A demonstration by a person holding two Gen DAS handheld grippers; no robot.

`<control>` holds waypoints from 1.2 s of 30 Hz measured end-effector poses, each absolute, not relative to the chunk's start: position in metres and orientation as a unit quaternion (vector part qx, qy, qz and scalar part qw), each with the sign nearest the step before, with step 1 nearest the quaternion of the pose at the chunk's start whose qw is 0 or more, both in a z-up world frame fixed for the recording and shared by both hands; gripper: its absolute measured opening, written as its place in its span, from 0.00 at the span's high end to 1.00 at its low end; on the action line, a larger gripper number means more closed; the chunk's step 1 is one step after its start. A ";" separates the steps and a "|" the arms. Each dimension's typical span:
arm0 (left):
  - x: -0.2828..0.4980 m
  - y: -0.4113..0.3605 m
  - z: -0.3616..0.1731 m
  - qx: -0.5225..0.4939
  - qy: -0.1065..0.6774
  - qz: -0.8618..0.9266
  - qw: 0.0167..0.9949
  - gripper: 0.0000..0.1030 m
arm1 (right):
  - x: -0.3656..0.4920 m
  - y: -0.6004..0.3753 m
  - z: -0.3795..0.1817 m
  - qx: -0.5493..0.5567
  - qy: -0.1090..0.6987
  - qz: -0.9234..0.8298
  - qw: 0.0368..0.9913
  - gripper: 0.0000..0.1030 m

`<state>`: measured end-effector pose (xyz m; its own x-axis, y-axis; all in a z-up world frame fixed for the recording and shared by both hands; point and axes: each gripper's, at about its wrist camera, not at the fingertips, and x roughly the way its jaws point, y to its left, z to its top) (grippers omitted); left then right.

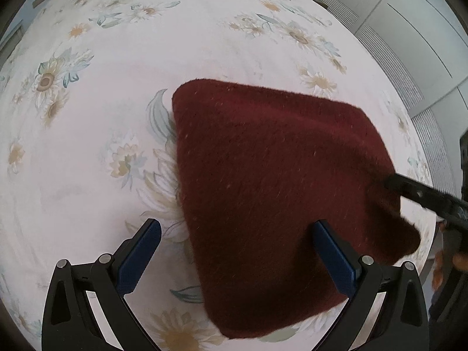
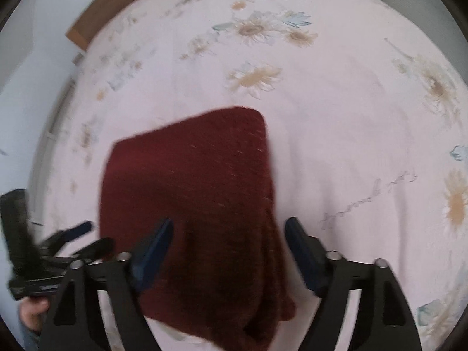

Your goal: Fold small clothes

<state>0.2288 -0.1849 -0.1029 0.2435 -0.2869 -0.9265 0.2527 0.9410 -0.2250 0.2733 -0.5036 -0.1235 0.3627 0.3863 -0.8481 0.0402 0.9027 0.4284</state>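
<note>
A folded dark red knit garment (image 1: pixel 272 199) lies on a bed with a pale floral sheet (image 1: pixel 102 134). My left gripper (image 1: pixel 237 231) is open and empty, its fingers spread above the garment's near left edge. The right gripper's black fingers (image 1: pixel 421 196) reach in at the garment's right edge. In the right wrist view the garment (image 2: pixel 193 204) lies between the spread fingers of my open right gripper (image 2: pixel 228 228), which hold nothing. The left gripper (image 2: pixel 84 237) shows at the garment's left side, open.
The floral sheet (image 2: pixel 351 134) covers the whole bed. White cabinet doors with louvred panels (image 1: pixel 409 44) stand beyond the bed's right side. A wooden headboard corner (image 2: pixel 96 20) shows at the far left. A hand (image 2: pixel 32 313) holds the left gripper.
</note>
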 end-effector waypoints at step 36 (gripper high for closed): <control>0.215 -0.200 -0.145 -0.017 0.589 -0.208 0.781 0.47 | 0.253 -0.467 -0.164 0.166 0.571 0.140 0.791 0.61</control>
